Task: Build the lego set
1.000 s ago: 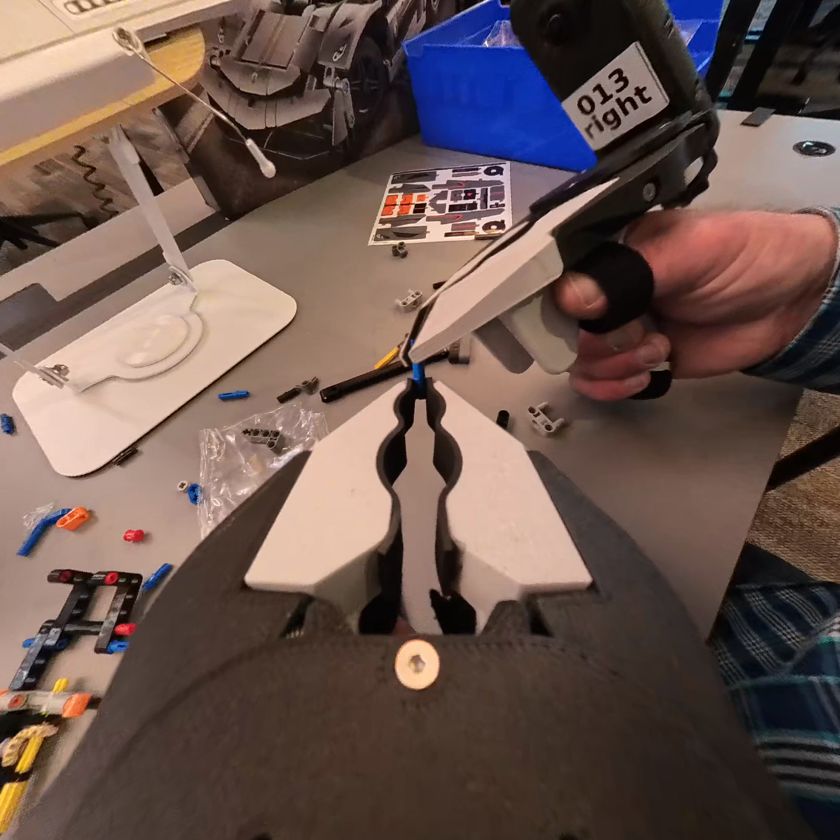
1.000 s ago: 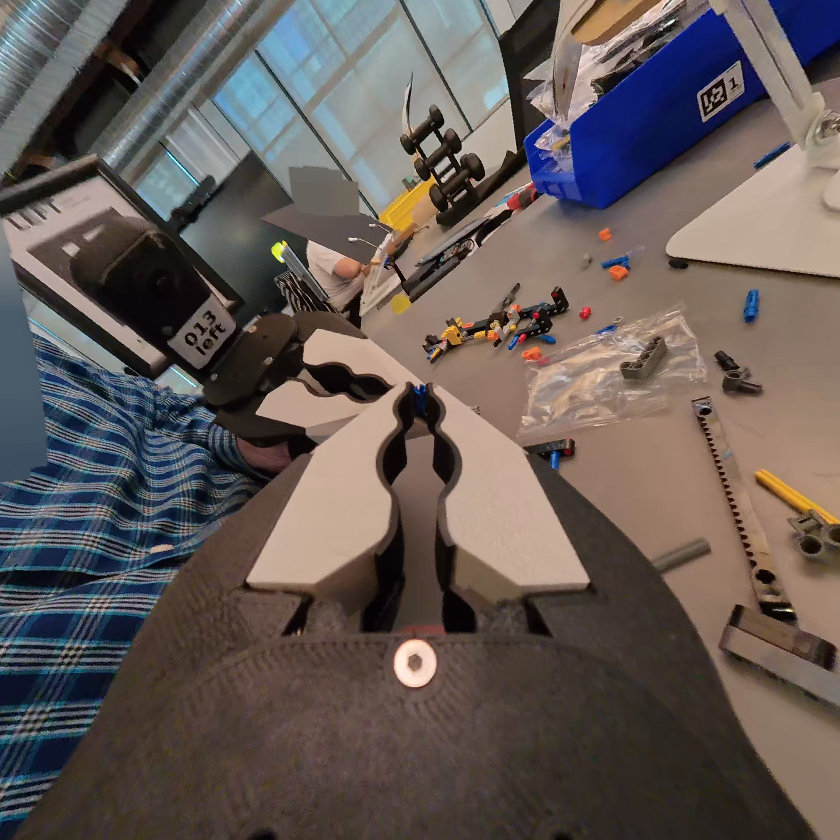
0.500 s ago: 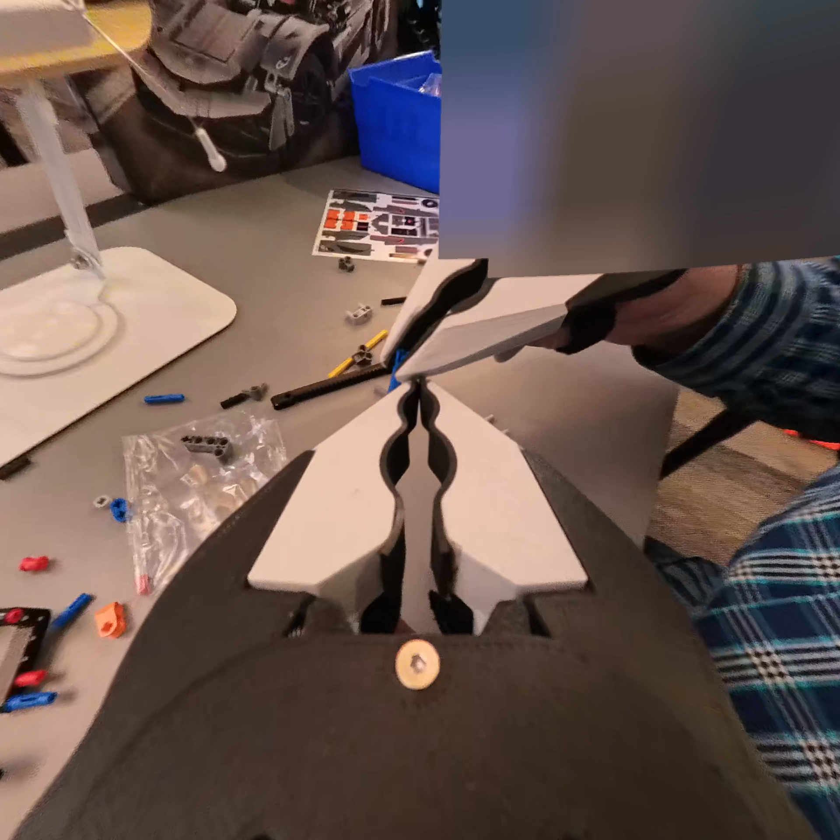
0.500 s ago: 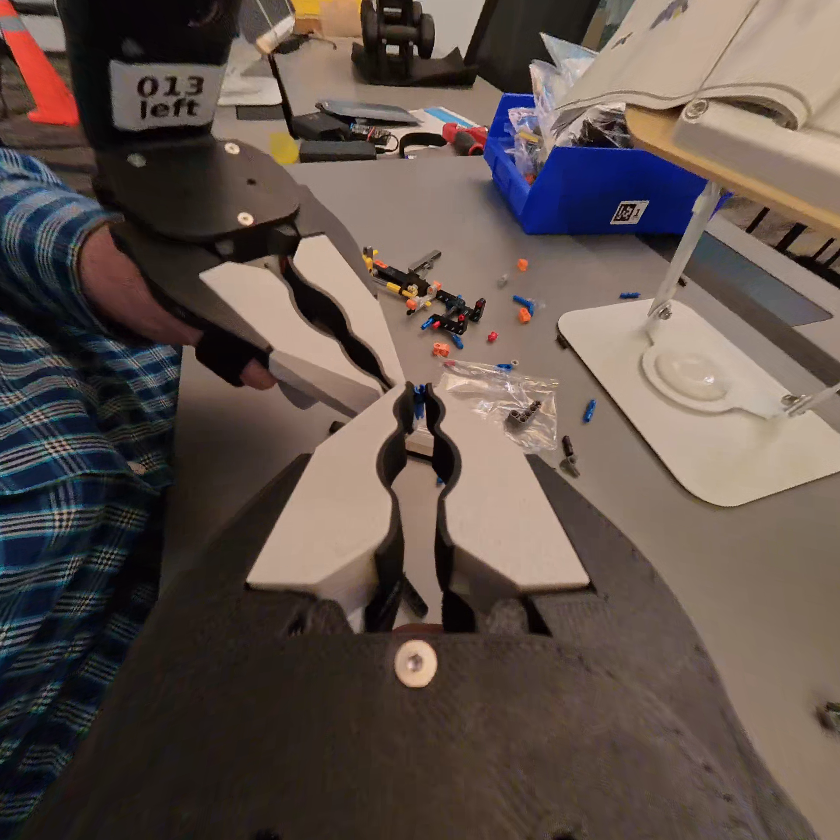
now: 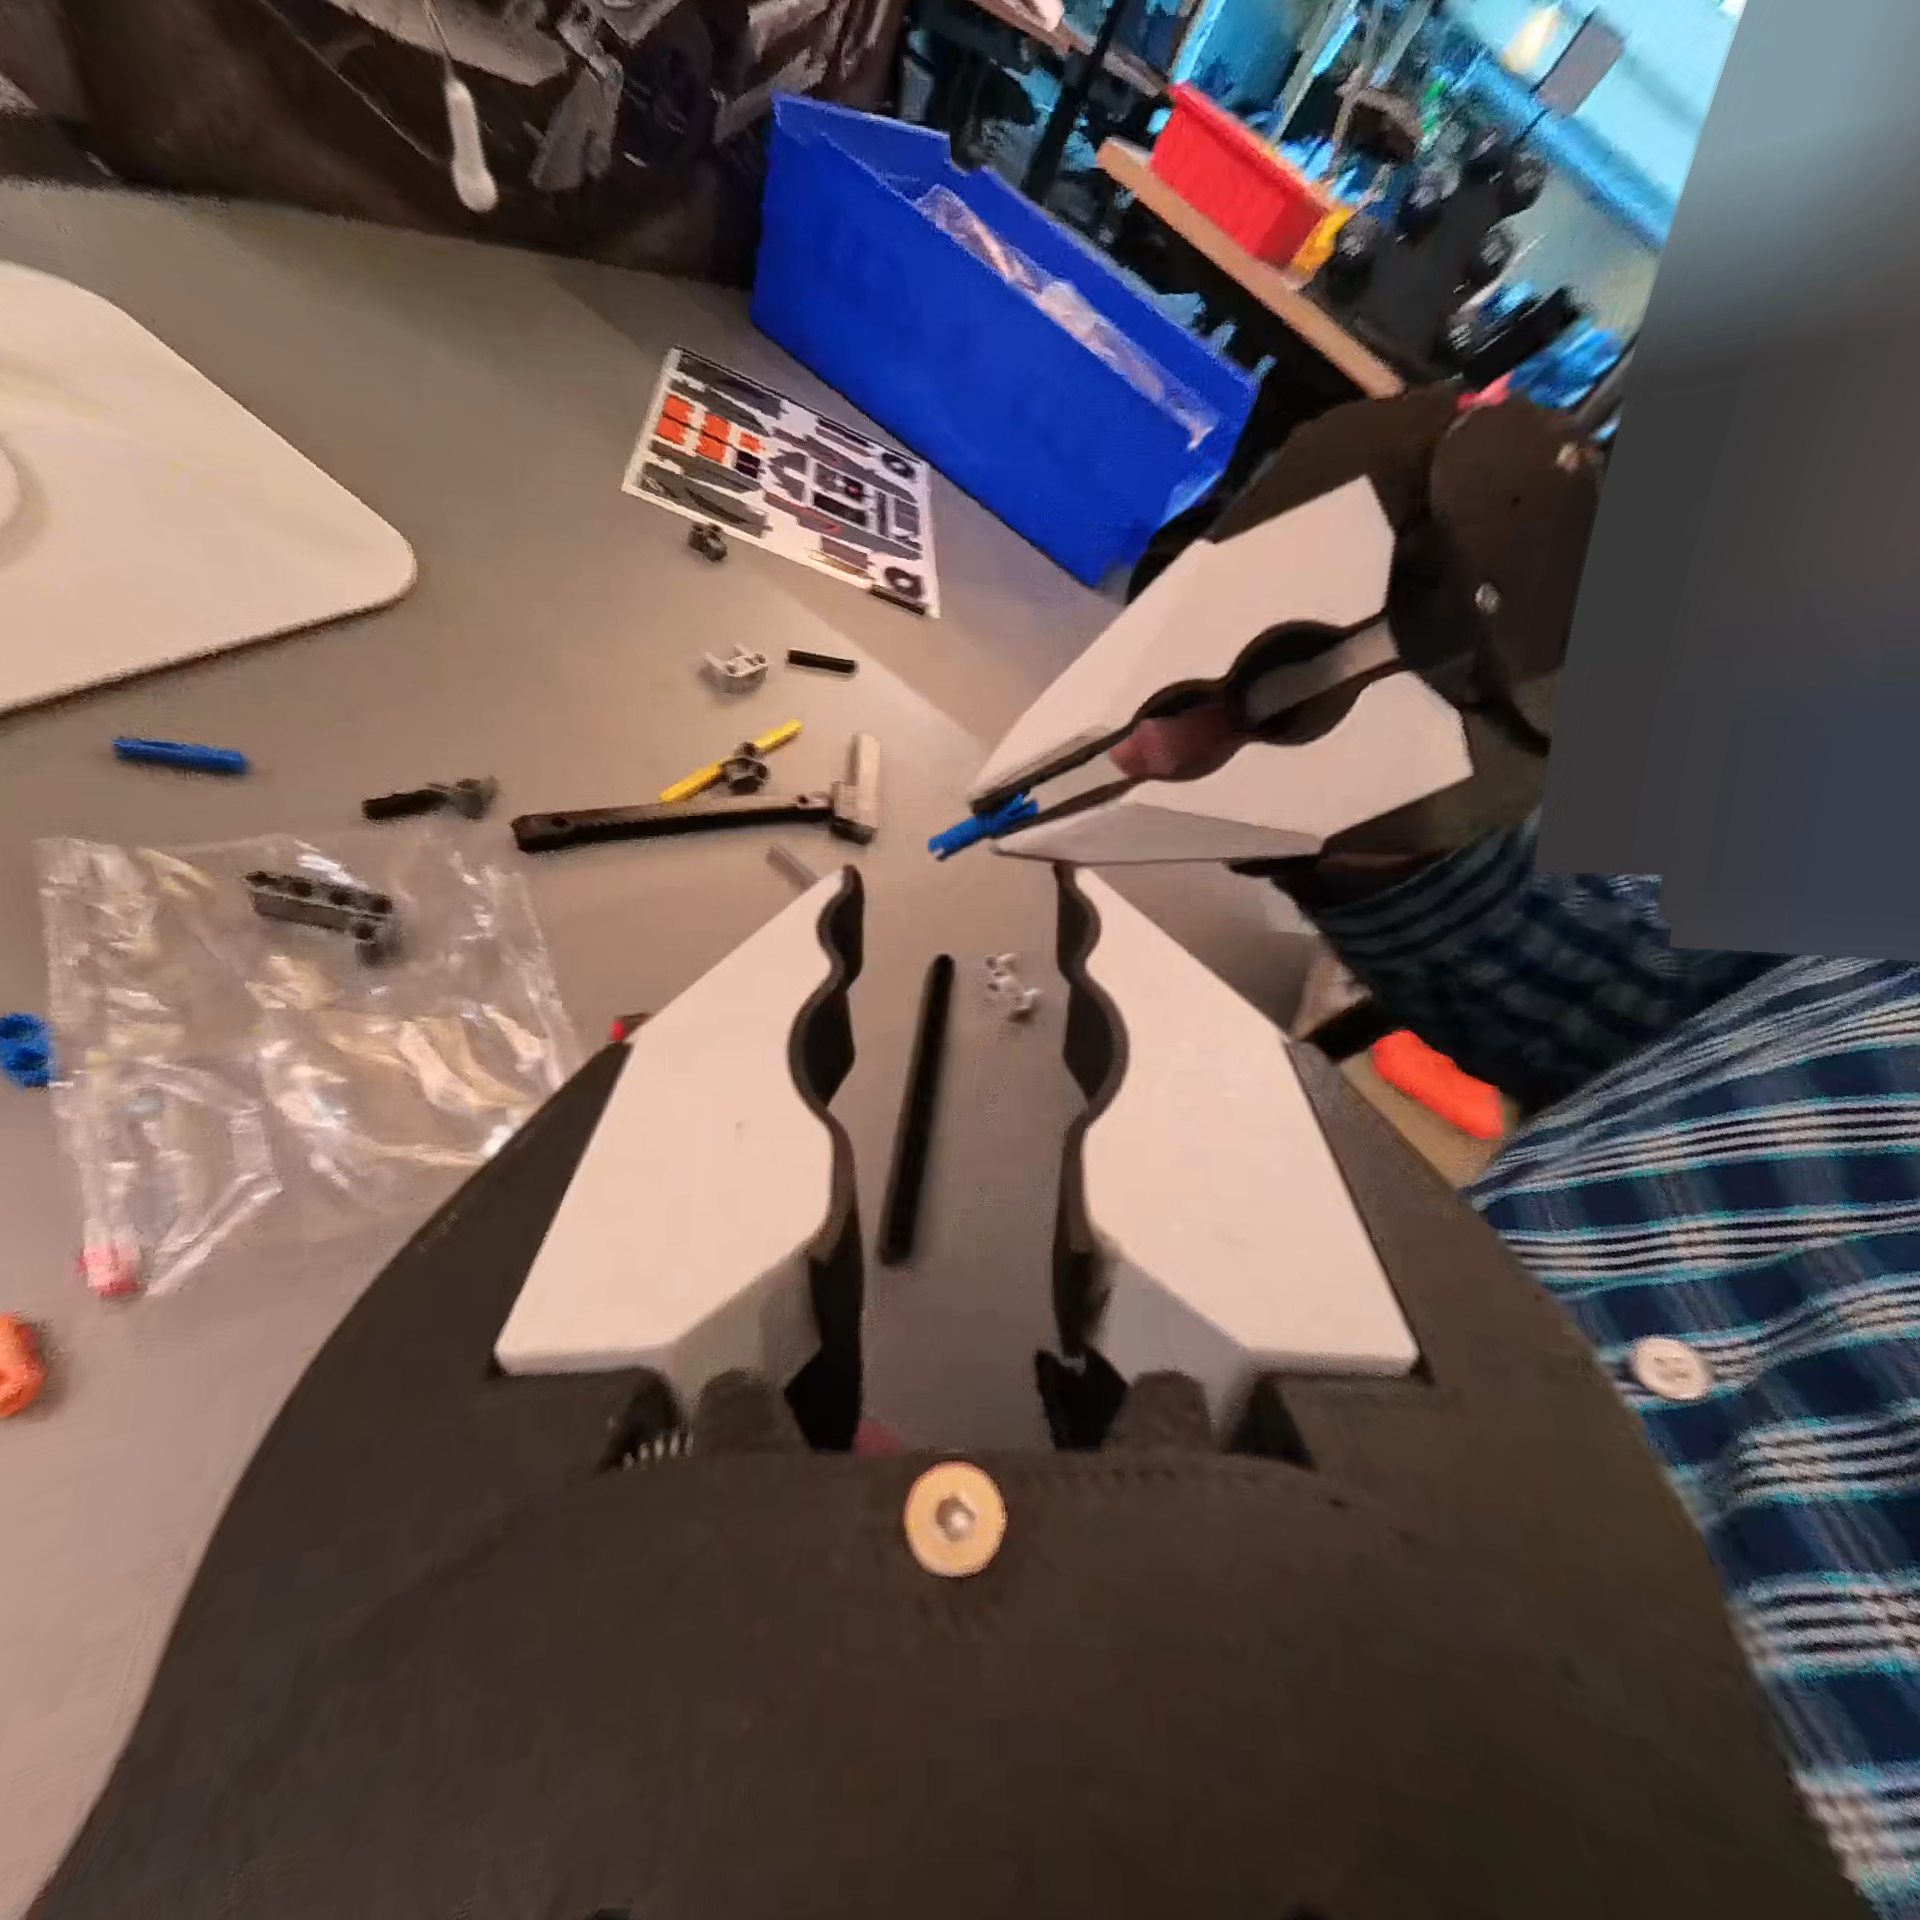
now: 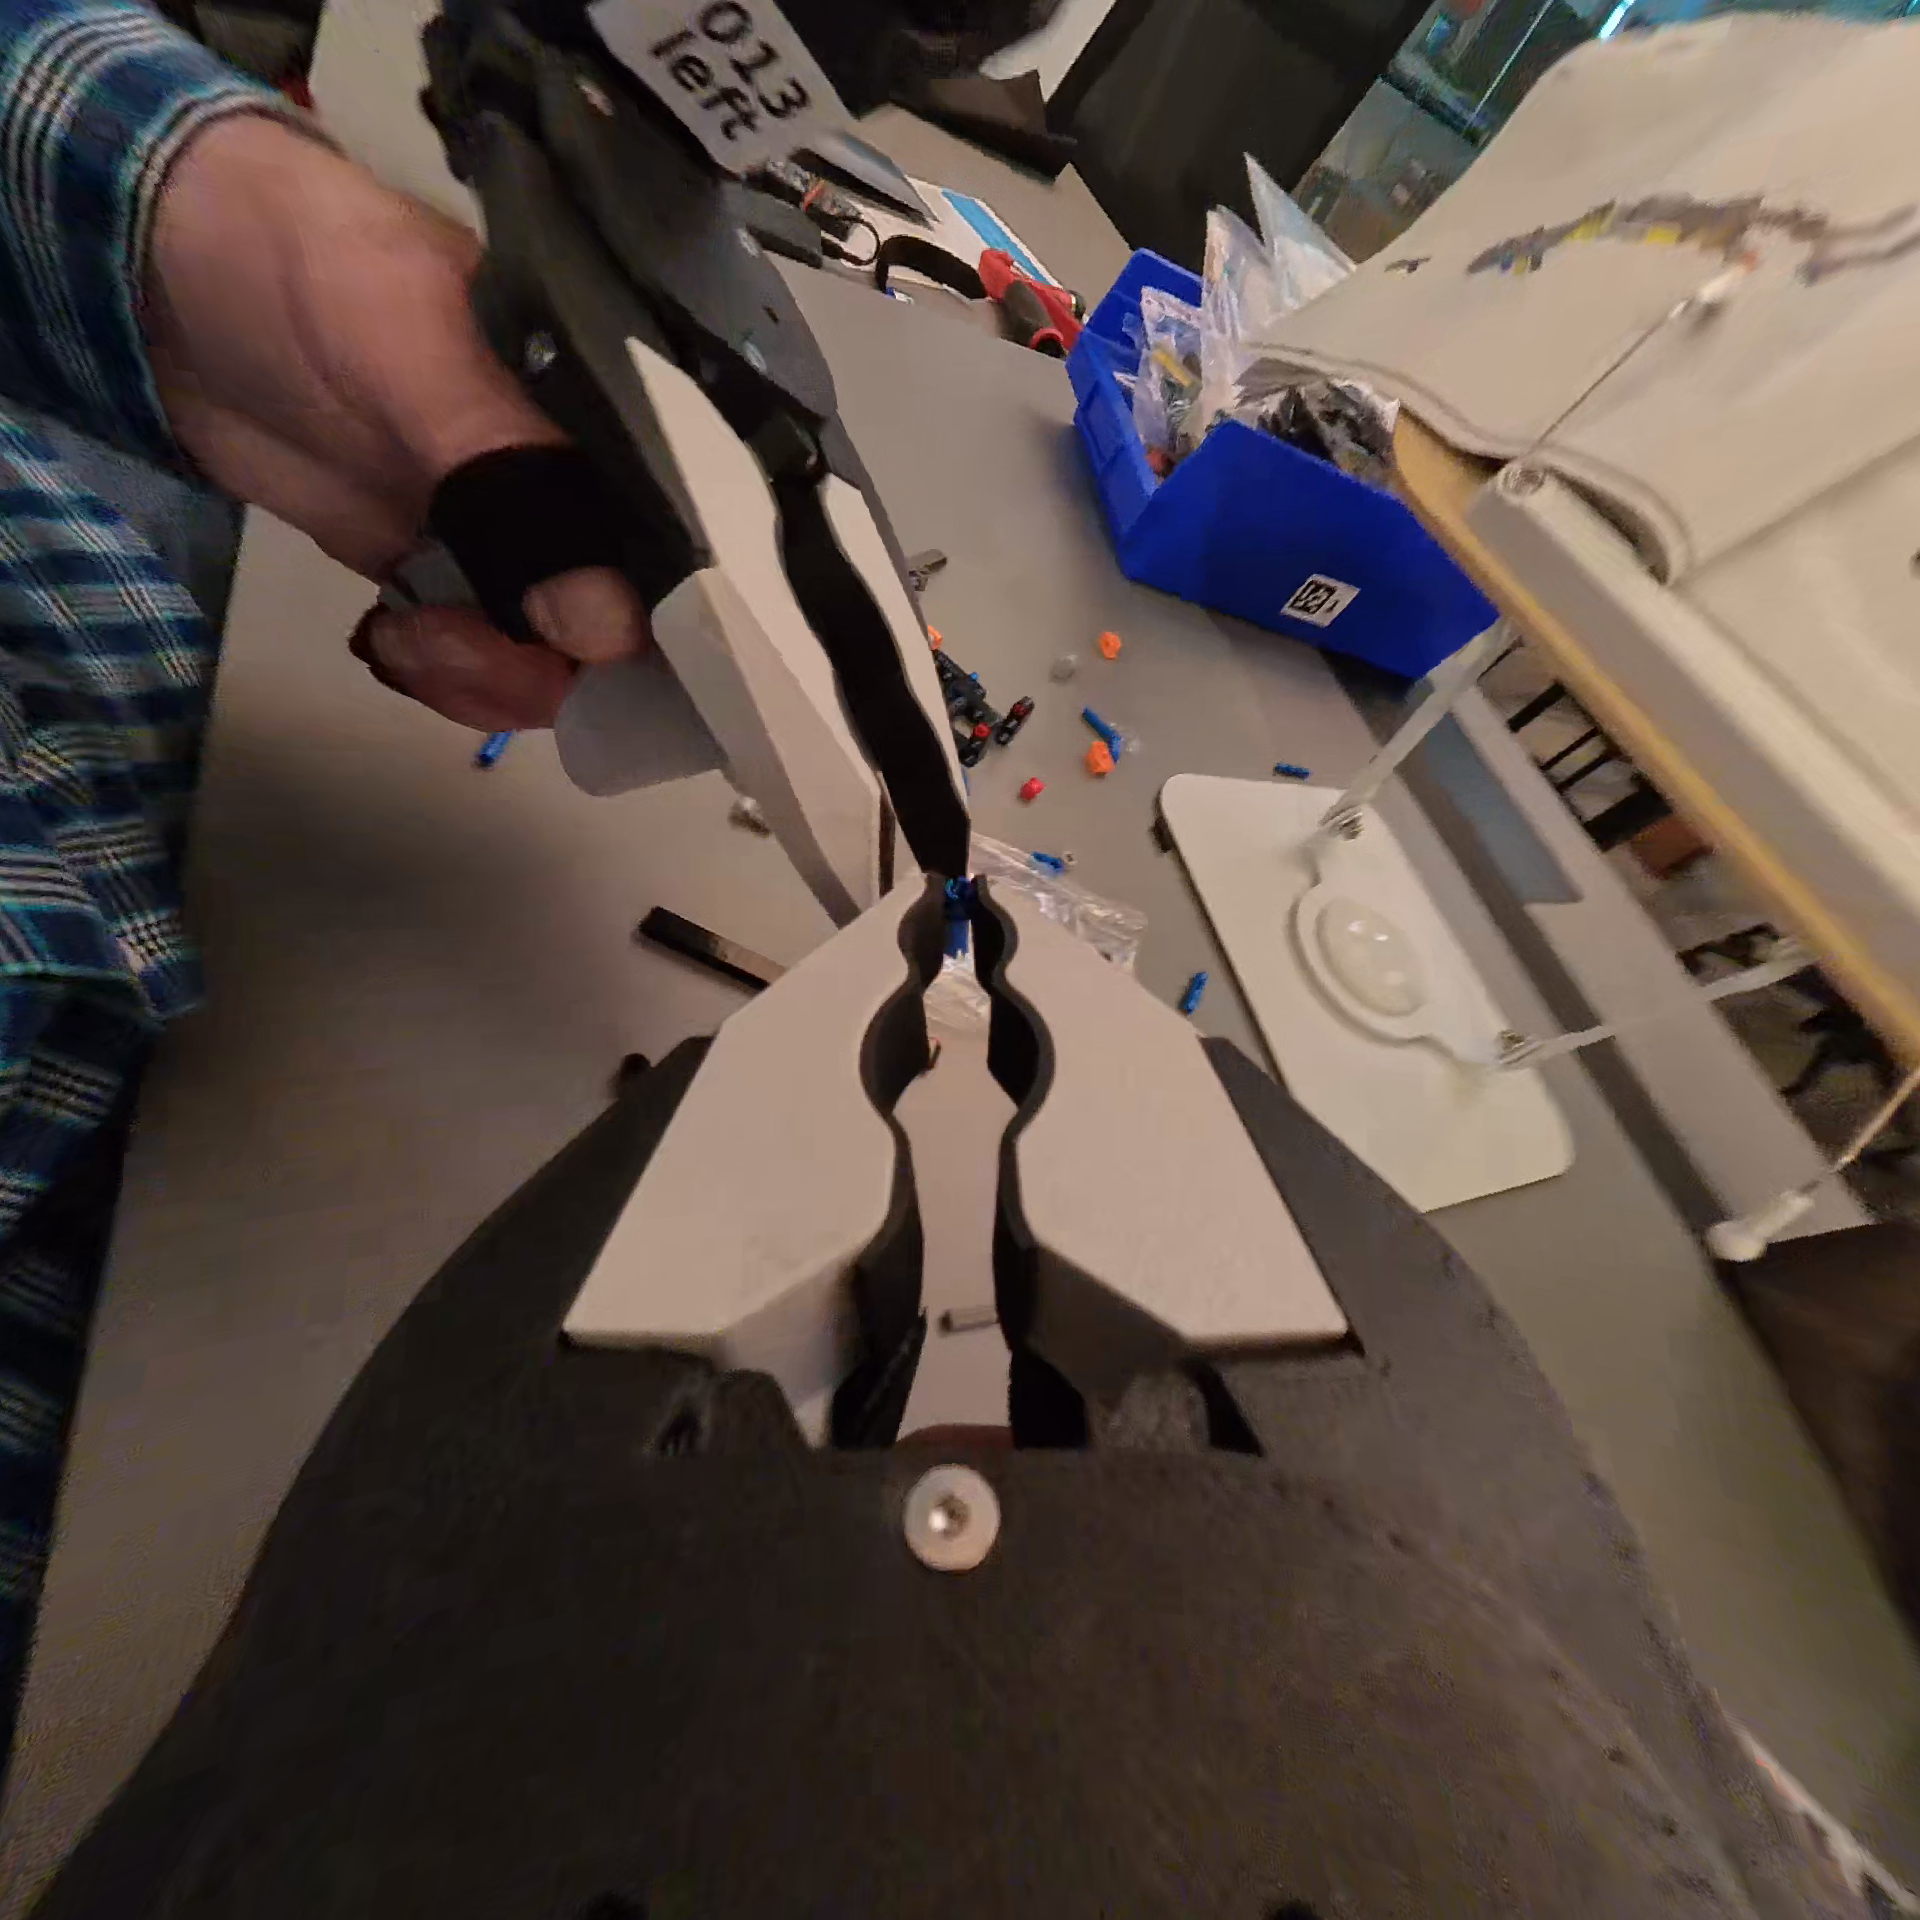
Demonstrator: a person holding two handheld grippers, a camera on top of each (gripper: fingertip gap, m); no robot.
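Working outward from the blue pin point(image 5: 977, 829), and it is all happening at the fingertips. Left of the pin lies the clear plastic bag point(image 5: 260, 1049) with a grey beam inside, flat on the grey table point(image 5: 499, 416). Nearer the pin, the black toothed rack point(image 5: 665, 821) and a yellow axle point(image 5: 727, 764) rest on the table. Just beside the pin hovers the left gripper point(image 5: 956, 894), its jaws spread wide with nothing between them; a black axle point(image 5: 914, 1112) lies on the table below the gap.

The pin itself sits pinched at the very tip of the right gripper point(image 5: 1003, 826), jaws closed down on it, most of the pin poking out free toward the left gripper.

Beyond the pin, a sticker sheet point(image 5: 784, 483) and the blue bin point(image 5: 997, 384) of bagged parts.

My read: this is a pin hand-off or re-grip in mid-air. The next move calls for carrying the pin to a beam hole and lining it up squarely, with a steady push.

Writing: the left gripper carries a white tag, the bin a small square code label point(image 6: 1320, 600); I leave both unread.
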